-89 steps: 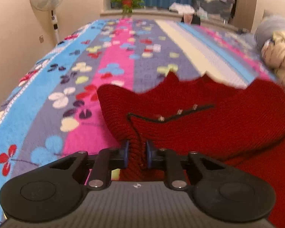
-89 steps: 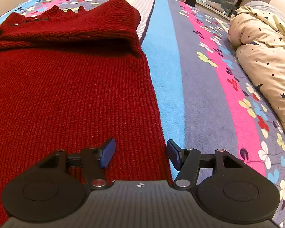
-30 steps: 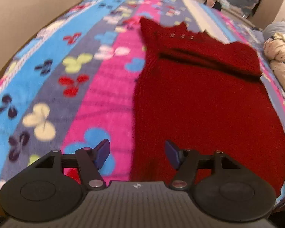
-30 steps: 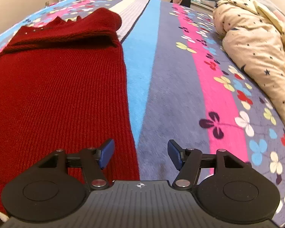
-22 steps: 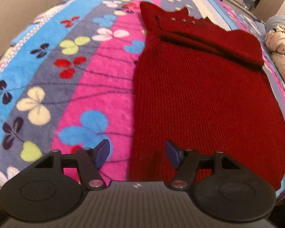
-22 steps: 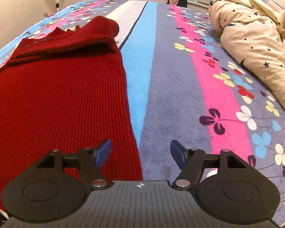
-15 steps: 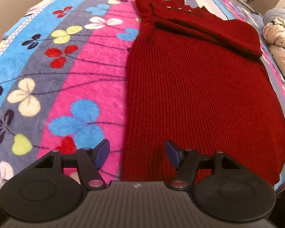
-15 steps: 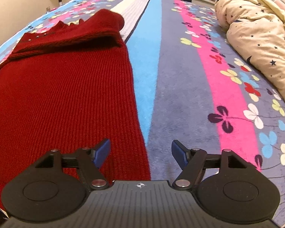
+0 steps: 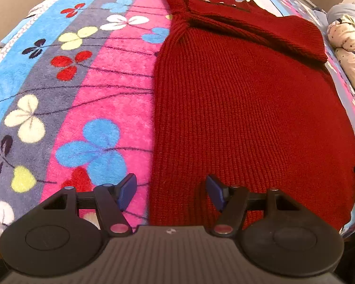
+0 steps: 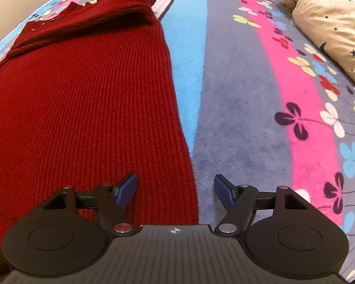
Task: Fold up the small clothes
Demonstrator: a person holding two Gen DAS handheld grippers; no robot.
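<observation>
left gripper (image 9: 170, 190) let go of the collar and dropped back to the sweater (image 9: 248, 108) near left corner, jaws apart; sweater flat on blanket (image 9: 59, 94), sleeves folded across top; right gripper (image 10: 175, 190) wide open at right corner, bottom fold likely next

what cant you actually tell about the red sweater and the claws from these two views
- Red sweater: its near hem is hidden behind the left claw body in the left wrist view and behind the right claw body in the right wrist view.
- Sleeves: folded under or not, cannot tell.
- Studs near the collar: too small to identify.
</observation>
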